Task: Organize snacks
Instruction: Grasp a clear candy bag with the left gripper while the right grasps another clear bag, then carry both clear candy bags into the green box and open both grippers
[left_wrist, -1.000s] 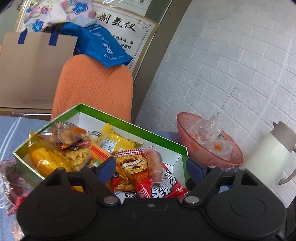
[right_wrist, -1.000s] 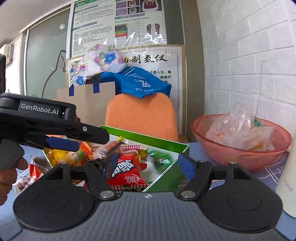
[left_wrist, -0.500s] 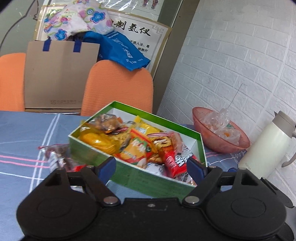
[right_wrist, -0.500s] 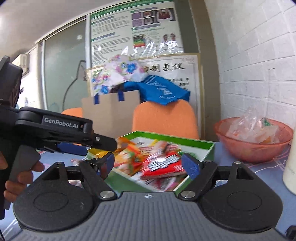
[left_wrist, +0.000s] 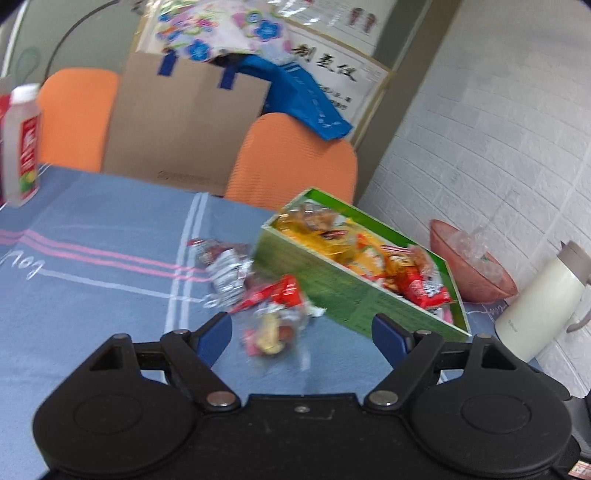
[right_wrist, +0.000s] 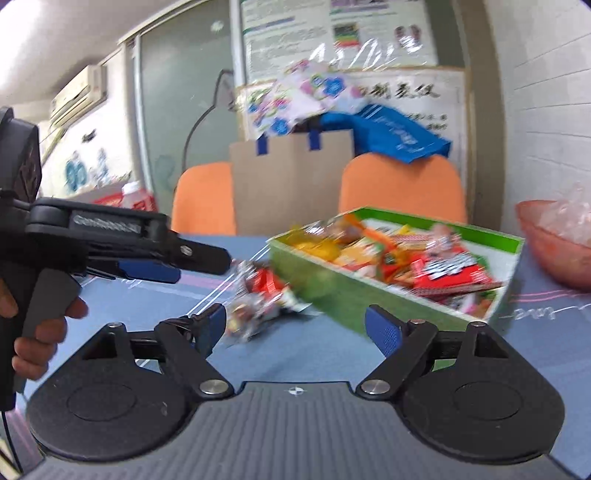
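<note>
A green box full of snack packets stands on the blue tablecloth; it also shows in the right wrist view. Several loose snack packets lie on the cloth just left of the box, also seen in the right wrist view. My left gripper is open and empty, above the cloth just short of the loose packets. My right gripper is open and empty, near the box's front corner. The left gripper appears from the side in the right wrist view, to the left of the packets.
A pink bowl with clear wrappers and a white jug stand right of the box by the brick wall. A bottle stands far left. Two orange chairs and a paper bag are behind the table.
Both grippers have pulled back and left from over the box. The left view now faces the loose packets beside it. Both stay open and empty.
</note>
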